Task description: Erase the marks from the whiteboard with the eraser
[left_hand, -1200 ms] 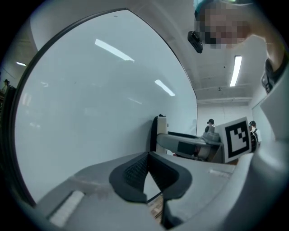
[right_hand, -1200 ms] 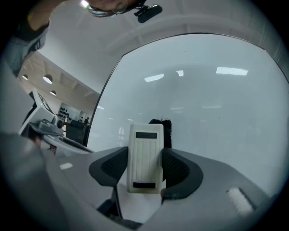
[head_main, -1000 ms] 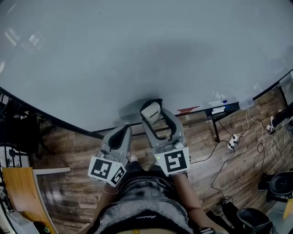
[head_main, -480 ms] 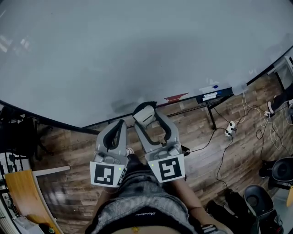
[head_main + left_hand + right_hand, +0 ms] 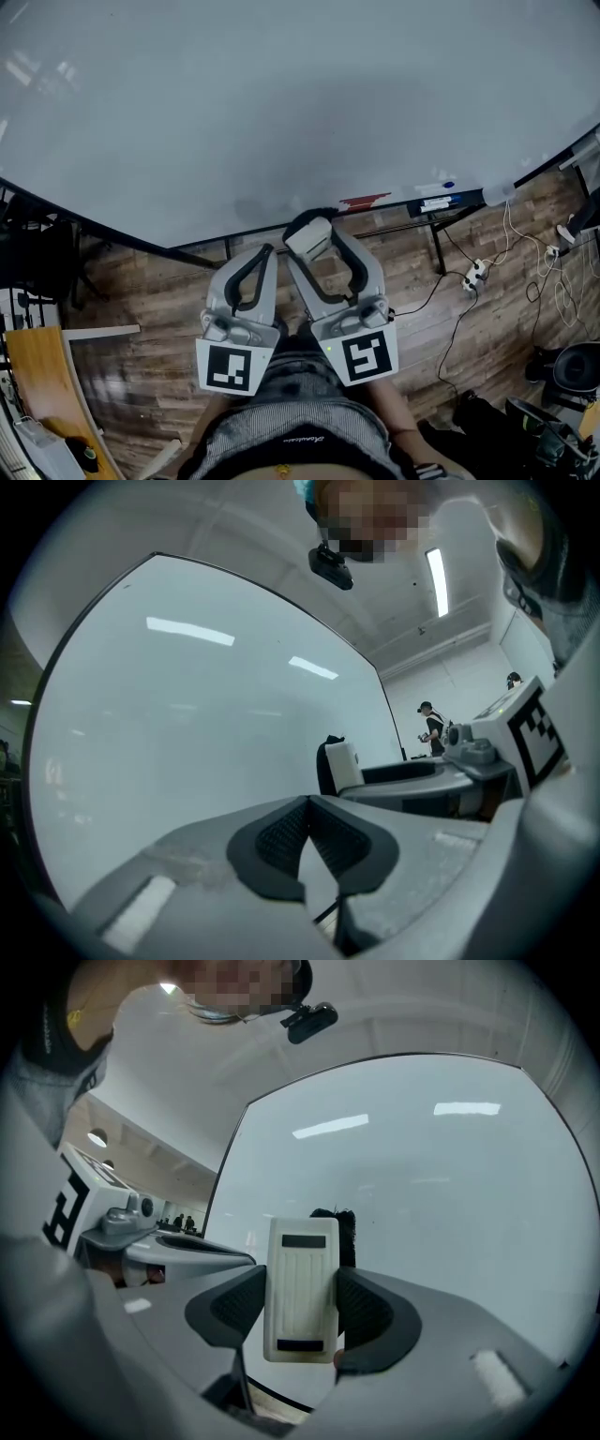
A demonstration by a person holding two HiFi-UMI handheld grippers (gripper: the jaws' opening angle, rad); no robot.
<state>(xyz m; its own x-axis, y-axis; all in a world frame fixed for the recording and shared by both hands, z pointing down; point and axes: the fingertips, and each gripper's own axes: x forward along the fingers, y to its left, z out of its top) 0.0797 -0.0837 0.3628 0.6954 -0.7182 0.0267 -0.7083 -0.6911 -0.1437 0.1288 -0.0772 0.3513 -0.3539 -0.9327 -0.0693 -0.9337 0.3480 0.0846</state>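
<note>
Eraser in right gripper, near lower whiteboard edge; left gripper closed

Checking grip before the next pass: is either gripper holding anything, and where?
The right gripper holds the eraser by its two long sides; the left gripper is shut, empty.

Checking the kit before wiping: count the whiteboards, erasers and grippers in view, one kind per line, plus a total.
Whiteboard: 1
Eraser: 1
Grippers: 2 (left gripper, claw shut and empty; right gripper, claw shut on the Eraser)
Total: 4
</note>
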